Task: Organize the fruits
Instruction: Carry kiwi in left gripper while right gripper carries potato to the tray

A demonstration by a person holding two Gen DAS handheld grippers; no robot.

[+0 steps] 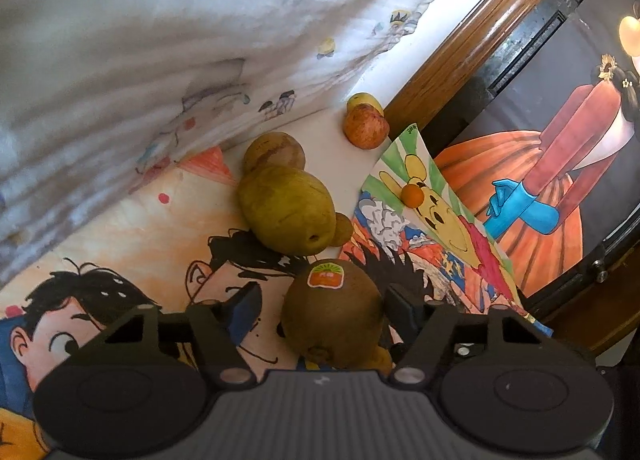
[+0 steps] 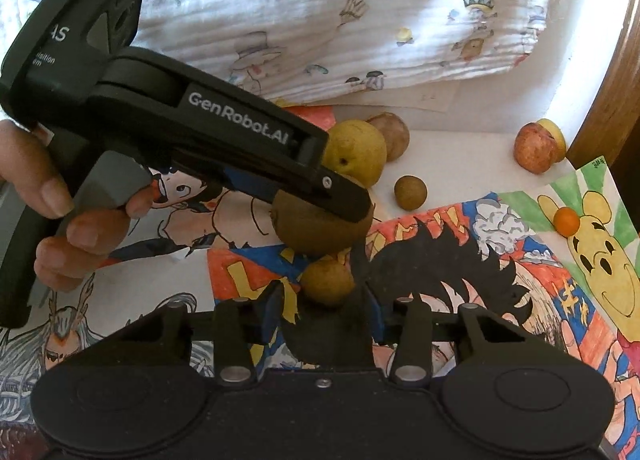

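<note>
Left gripper (image 1: 320,306): my fingers stand either side of the brown fuzzy kiwi with the orange sticker (image 1: 332,312). The right finger looks to be against its skin, while a gap shows at the left finger, so I'd call it closing rather than clamped.

Kiwi position: from the right wrist view the kiwi (image 2: 320,225) sits over the coloured cartoon drawings (image 2: 460,260), just in front of the big yellow-green pear (image 2: 354,151). Whether it rests on the paper or hangs lifted, I can't tell from here.

Right gripper (image 2: 330,300): jaws spread wide, holding nothing, with a small round yellow-brown fruit (image 2: 328,282) lying between the tips.

Other fruit: a round tan-brown fruit (image 1: 276,149) behind the pear, a red-speckled apple (image 1: 366,125) and a yellow-green one (image 1: 362,101) at the far corner, a small brown ball (image 2: 410,192) near the pear, and a tiny orange fruit (image 2: 566,221) on the bear drawing.

Backdrop: a white printed cloth (image 2: 340,19).

Handling: the kiwi is light, soft under its fuzz and easily bruised. I'd hold it across the widest middle with gentle pressure, since the tapered ends could squirt out.

Next, I reckon: carry it to its like, slowly.
</note>
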